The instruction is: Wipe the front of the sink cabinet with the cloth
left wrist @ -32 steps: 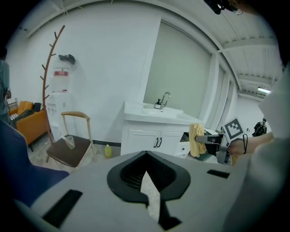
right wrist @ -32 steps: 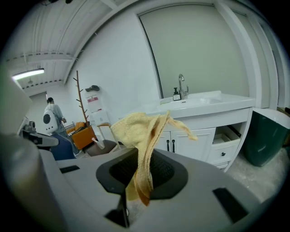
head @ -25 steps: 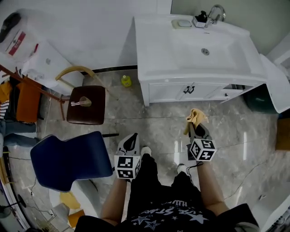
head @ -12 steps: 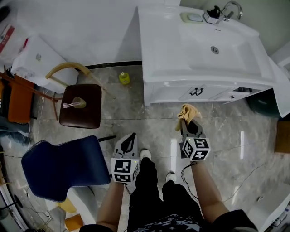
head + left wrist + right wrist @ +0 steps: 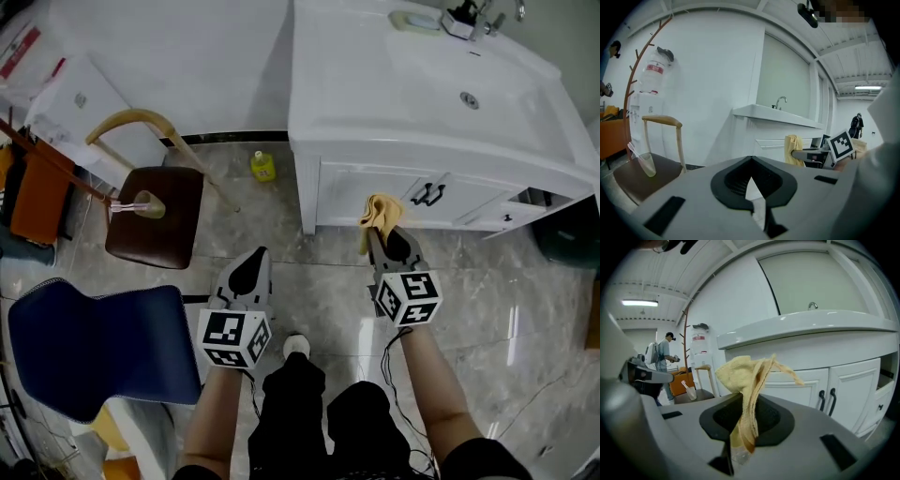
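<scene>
My right gripper (image 5: 383,240) is shut on a yellow cloth (image 5: 378,211), which stands bunched above the jaws (image 5: 750,380). It hovers just in front of the white sink cabinet (image 5: 375,192), near its left door, apart from it. The cabinet doors carry two black handles (image 5: 428,194), and the same handles (image 5: 826,399) show in the right gripper view. My left gripper (image 5: 251,267) is shut and holds nothing, over the floor to the left. From the left gripper view the cloth (image 5: 791,148) and the right gripper (image 5: 811,153) show against the cabinet (image 5: 773,140).
A brown chair (image 5: 155,216) with a cup on it stands at left, with a blue chair (image 5: 89,342) nearer me. A small yellow bottle (image 5: 263,166) sits on the floor by the cabinet's left corner. A white sink basin (image 5: 441,84) with a tap tops the cabinet. Marble floor lies underfoot.
I have stepped closer to the cabinet. The right gripper with the cloth has come up near the cabinet's front; the left gripper has stayed beside it.
</scene>
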`<action>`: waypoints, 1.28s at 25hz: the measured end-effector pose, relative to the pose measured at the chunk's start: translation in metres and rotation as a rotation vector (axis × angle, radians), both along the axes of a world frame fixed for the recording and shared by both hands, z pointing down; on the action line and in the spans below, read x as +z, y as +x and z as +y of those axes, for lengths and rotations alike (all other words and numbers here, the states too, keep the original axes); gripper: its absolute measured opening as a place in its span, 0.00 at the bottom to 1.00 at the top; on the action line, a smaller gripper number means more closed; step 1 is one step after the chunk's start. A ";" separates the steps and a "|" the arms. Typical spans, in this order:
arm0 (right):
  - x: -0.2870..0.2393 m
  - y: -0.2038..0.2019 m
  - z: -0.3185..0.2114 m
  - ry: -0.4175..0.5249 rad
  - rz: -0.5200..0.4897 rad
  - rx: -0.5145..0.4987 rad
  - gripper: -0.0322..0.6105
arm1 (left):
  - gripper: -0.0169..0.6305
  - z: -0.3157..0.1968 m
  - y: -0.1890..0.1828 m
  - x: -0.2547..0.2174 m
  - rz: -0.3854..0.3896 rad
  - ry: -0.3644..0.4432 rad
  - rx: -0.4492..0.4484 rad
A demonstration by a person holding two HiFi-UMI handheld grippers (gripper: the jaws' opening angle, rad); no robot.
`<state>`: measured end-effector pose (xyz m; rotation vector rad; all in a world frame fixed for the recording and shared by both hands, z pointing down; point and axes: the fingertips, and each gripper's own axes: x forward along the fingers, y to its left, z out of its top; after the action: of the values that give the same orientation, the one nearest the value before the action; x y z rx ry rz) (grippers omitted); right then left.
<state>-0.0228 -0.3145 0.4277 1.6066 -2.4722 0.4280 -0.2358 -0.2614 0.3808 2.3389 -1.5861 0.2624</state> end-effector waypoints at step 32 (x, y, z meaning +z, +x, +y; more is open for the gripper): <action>0.040 -0.060 -0.100 0.384 0.128 -0.190 0.17 | 0.05 -0.028 0.011 0.104 -0.122 0.205 -0.109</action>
<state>-0.0831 -0.4147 0.4672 1.4402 -2.6899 -0.1825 -0.2246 -0.2893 0.4847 2.4167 -1.8727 0.2321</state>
